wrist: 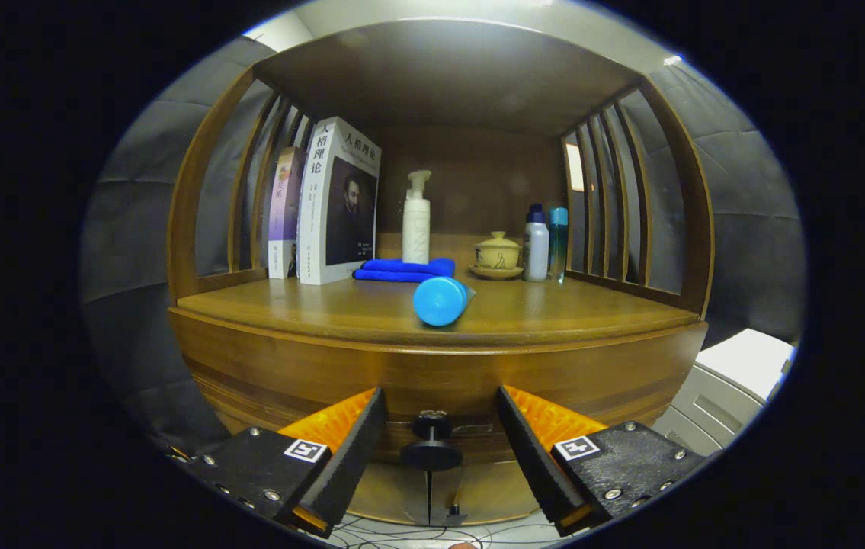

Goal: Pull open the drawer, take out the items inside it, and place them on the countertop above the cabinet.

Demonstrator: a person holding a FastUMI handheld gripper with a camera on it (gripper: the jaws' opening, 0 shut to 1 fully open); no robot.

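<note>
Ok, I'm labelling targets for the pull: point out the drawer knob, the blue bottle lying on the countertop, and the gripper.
drawer knob (431, 441), gripper view, its round dark head.
blue bottle (440, 301), gripper view, its round end.
gripper (441, 427), gripper view, midway between its open fingers.

closed drawer (432, 396), knob (431, 441) between jaws

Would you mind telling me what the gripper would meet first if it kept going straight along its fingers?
Most likely the dark drawer knob, which sits centred between the open gripper's fingers, neither touching it. Just behind it is the cabinet front. Depth is hard to judge, so the remaining gap is uncertain.
</note>
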